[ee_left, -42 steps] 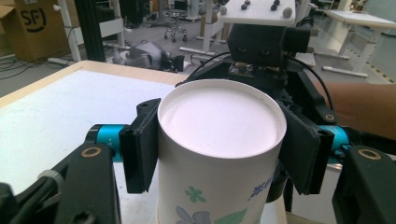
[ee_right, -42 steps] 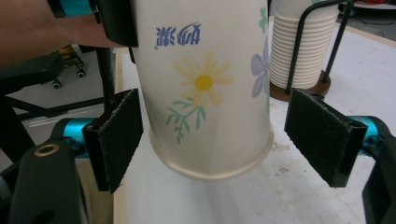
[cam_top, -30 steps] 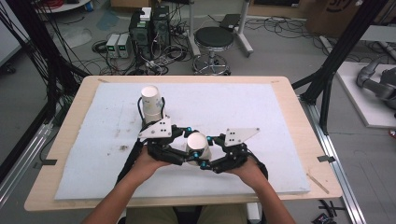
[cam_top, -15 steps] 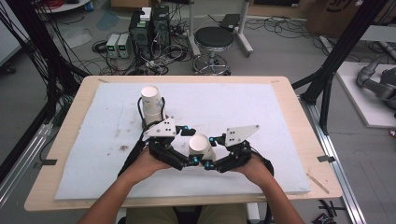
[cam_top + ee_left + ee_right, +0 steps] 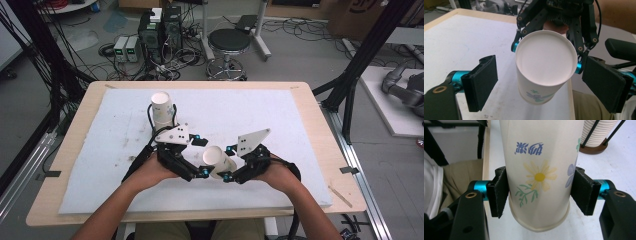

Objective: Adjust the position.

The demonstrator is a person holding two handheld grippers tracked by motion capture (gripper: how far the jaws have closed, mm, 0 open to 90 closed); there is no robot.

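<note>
One paper cup (image 5: 218,161) lies tilted mid-frame, base toward upper left, clamped by the right gripper (image 5: 226,176); the left gripper (image 5: 201,157) gapes, just opened.

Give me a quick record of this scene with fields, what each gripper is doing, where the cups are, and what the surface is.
held thing: paper cup, flower print, lying tilted above the table
right gripper: shut on the paper cup, pads pressing both sides
left gripper: open, its jaws have just been opening; the cup's base sits between them, pads apart from it
other cups: stack of cups upright in a wire holder, farther back on the left
surface: white mat on a wooden table
</note>
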